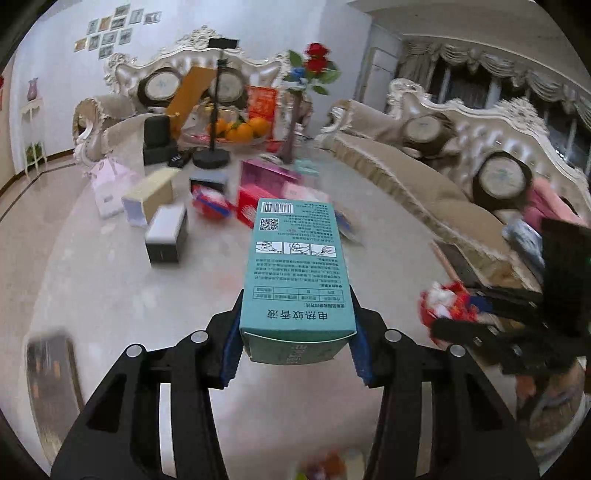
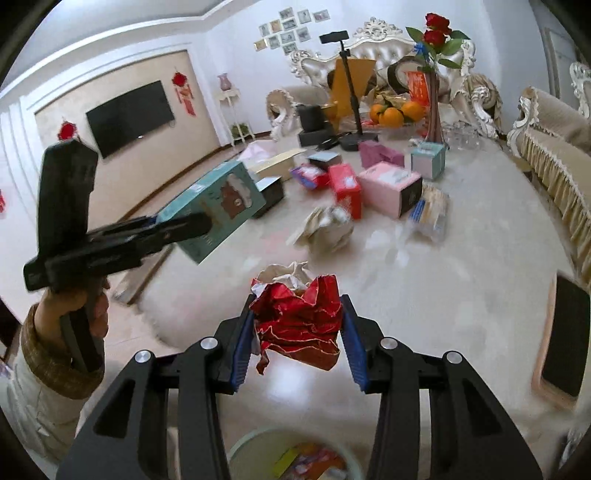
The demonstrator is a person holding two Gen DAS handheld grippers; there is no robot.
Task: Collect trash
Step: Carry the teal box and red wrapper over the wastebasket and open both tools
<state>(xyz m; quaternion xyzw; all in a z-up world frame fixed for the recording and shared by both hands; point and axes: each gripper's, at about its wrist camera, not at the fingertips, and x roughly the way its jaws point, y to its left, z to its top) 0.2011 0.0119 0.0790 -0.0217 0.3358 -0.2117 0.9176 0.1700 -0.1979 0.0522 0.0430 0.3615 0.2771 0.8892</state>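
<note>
1. Left gripper [image 1: 297, 341]: blue-padded fingers [image 1: 232, 350] clamped on the near end of a teal carton [image 1: 295, 273], one pad on each long side; carton lifted clear of the pale table [image 1: 110, 288], far end pointing forward past the fingertips, printed back face with barcode turned up.
2. Right gripper [image 2: 298, 332]: fingers [image 2: 242, 347] closed on a crumpled red foil wrapper [image 2: 301, 325], squeezed between both blue pads, white crumpled paper showing at its far edge just beyond the fingertips; wrapper held off the surface.
3. Below and behind the right fingers, at the bottom edge of the right wrist view: round rim of a trash bin [image 2: 243, 443] with colourful scraps inside, blurred.
4. Ahead of the right fingertips, on the table: crumpled beige paper wad [image 2: 328, 230]; further on, a red box [image 2: 345, 188] touching a pink box [image 2: 391, 190]; to the right of those, a clear plastic packet [image 2: 430, 212].
5. Ahead and left of the left fingertips: grey box [image 1: 166, 236] lying on the table, beige box [image 1: 149, 195] just beyond it.
6. Far beyond both pairs of fingers: bowl of oranges [image 2: 393, 112], vase of red roses [image 2: 437, 33], ornate sofa [image 1: 461, 147] to the right.
7. Left of the right fingers: a hand [image 2: 79, 306] in a brown cuff gripping the other tool's handle.
</note>
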